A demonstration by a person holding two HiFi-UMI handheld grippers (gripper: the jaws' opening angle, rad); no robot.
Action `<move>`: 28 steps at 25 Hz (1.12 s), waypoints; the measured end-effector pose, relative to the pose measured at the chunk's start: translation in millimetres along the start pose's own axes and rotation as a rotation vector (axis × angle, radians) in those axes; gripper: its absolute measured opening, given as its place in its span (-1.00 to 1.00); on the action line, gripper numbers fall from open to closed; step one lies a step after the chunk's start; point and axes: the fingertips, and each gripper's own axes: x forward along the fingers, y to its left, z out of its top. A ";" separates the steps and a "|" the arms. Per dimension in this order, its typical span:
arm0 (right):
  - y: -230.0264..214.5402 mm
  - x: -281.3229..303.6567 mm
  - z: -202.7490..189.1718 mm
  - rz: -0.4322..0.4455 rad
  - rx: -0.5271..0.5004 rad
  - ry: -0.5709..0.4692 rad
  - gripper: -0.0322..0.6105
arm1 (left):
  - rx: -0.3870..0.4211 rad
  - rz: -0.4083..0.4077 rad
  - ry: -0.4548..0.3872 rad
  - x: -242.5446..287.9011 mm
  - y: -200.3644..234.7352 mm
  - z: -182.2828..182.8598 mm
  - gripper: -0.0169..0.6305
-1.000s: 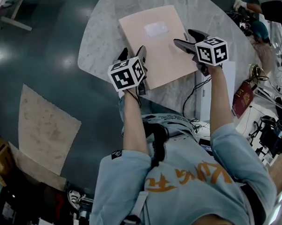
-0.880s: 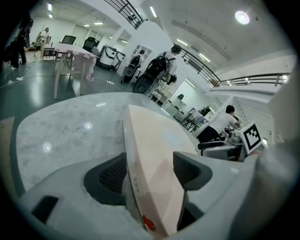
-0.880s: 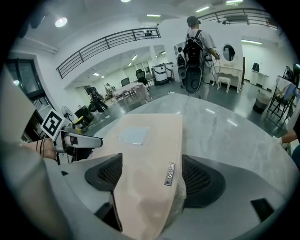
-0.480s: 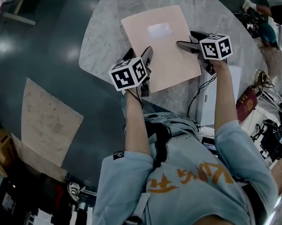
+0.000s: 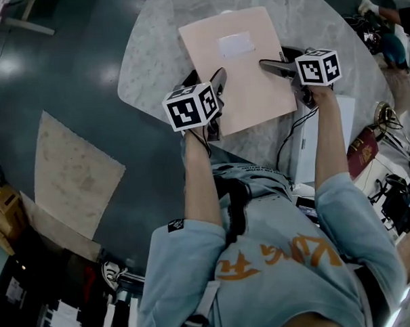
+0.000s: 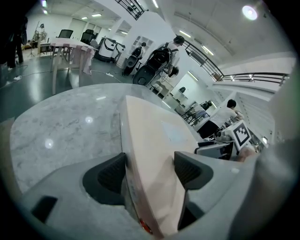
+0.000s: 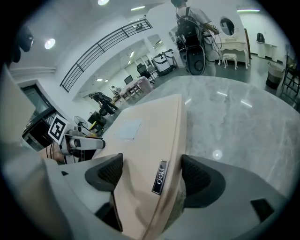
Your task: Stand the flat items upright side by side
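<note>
A pale pink box file [image 5: 245, 63] with a whitish label lies on the round marble table [image 5: 146, 67], its broad face up. My left gripper [image 5: 205, 81] straddles the file's near left edge [image 6: 140, 154]: one pad sits just outside the spine and the other over the pink face, jaws wide and not pressing. At the near right edge [image 7: 159, 154], by a small dark logo tag [image 7: 160, 177], my right gripper [image 5: 276, 60] stands the same way, jaws spread wide. Whether the file rests flat or is slightly tipped, I cannot tell.
A white flat item [image 5: 326, 137] and a dark red booklet [image 5: 357, 153] lie at the table's right, with a black cable [image 5: 285, 139] running near them. The table's edge curves close on the left. Chairs, desks and a seated person [image 6: 229, 110] are beyond.
The file and both grippers keep their places relative to the table; only the head camera has shifted a little. No visible change of grip.
</note>
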 end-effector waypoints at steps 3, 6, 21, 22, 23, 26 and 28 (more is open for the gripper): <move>3.4 -0.3 -1.1 -0.019 -0.007 0.011 0.30 | 0.025 0.010 -0.008 -2.1 0.5 0.9 0.09; 11.1 -4.1 1.7 -0.040 -0.039 -0.007 0.29 | 0.052 0.008 -0.001 -7.4 0.7 3.2 0.09; 58.8 -24.5 19.7 -0.147 -0.190 -0.118 0.27 | 0.210 -0.008 -0.059 -53.8 -2.9 24.3 0.08; 62.4 -25.7 21.0 -0.154 -0.201 -0.128 0.27 | 0.223 -0.008 -0.066 -57.5 -3.0 26.0 0.08; 66.2 -27.0 22.4 -0.162 -0.210 -0.138 0.27 | 0.237 -0.008 -0.072 -61.4 -3.2 27.9 0.07; 78.1 -30.5 29.3 -0.188 -0.237 -0.172 0.27 | 0.276 -0.012 -0.094 -73.2 -2.9 36.6 0.07; 86.6 -31.5 33.1 -0.203 -0.250 -0.193 0.27 | 0.299 -0.010 -0.107 -81.5 -1.5 42.0 0.07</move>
